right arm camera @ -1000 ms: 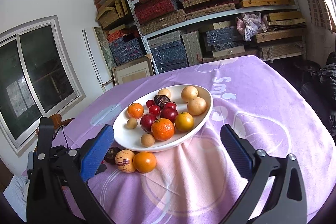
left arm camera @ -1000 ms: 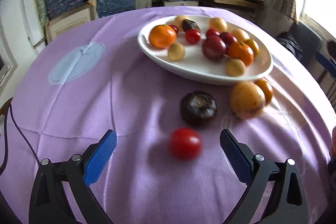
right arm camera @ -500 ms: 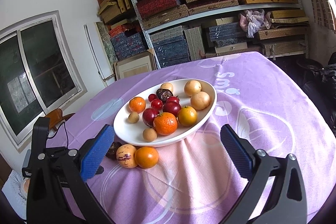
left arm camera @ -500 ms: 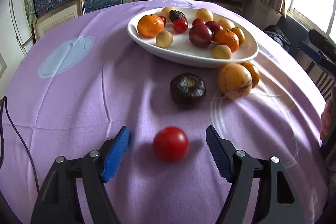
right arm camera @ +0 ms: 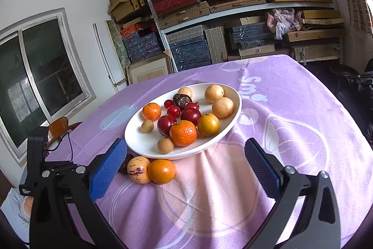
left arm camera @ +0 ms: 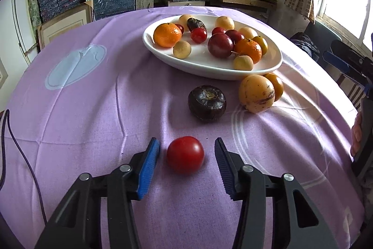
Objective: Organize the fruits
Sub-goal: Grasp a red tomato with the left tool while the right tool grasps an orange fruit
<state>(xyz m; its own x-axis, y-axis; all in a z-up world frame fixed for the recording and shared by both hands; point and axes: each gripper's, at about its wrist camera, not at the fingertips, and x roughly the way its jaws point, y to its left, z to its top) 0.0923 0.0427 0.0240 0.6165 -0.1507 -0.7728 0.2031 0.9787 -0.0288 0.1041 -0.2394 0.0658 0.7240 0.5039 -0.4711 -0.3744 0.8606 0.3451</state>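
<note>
cloth (left arm camera: 98,109): lilac-purple, with a pale blue round patch and white curved line prints
plate (left arm camera: 198,63): plain white
tomato (left arm camera: 185,155): glossy red, unmarked
dark fruit (left arm camera: 207,103): deep purple-brown, with a dull tan cap
speckled fruit (left arm camera: 256,93): pale yellow with purple flecks and streaks
mandarins (left arm camera: 167,34): 2 in bright orange
plums (left arm camera: 220,45): dark wine-red
left tongs (left arm camera: 186,167): black frame, blue ribbed pads
right tongs (right arm camera: 186,169): black frame, blue pads
cable (left arm camera: 21,155): dark purple
</note>
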